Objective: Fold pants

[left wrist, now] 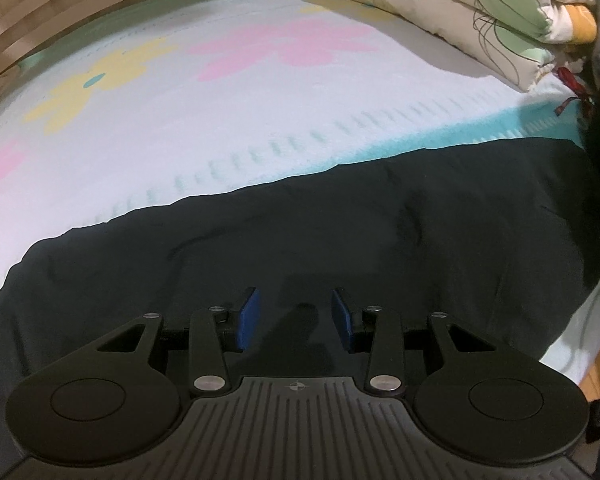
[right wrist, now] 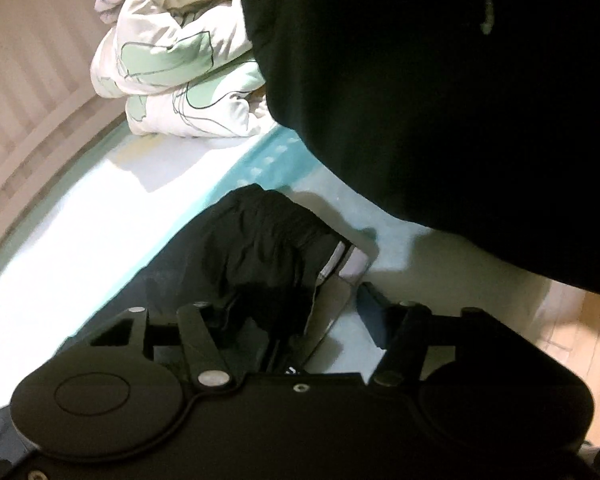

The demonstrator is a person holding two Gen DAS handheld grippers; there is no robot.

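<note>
Dark pants (left wrist: pixel 340 232) lie spread flat across the near part of the bed in the left wrist view. My left gripper (left wrist: pixel 294 316) hovers low over them. Its blue pads (left wrist: pixel 247 318) stand apart, with only a low wrinkle of cloth between them. In the right wrist view the bunched waist end of the pants (right wrist: pixel 260 240), with a pale inner label (right wrist: pixel 338 258), lies between the fingers of my right gripper (right wrist: pixel 300 304). The right fingertip (right wrist: pixel 370 308) shows a strip of pale sheet between it and the cloth edge. The other fingertip is hidden behind the fabric.
A floral bedsheet (left wrist: pixel 220 100) covers the bed. A folded quilt (left wrist: pixel 480 12) (right wrist: pixel 172 72) sits at the far corner. Slatted wood (left wrist: pixel 40 12) runs behind the bed. A person's dark sleeve (right wrist: pixel 440 100) hangs over the bed edge, and wooden floor (right wrist: pixel 572 340) shows beyond it.
</note>
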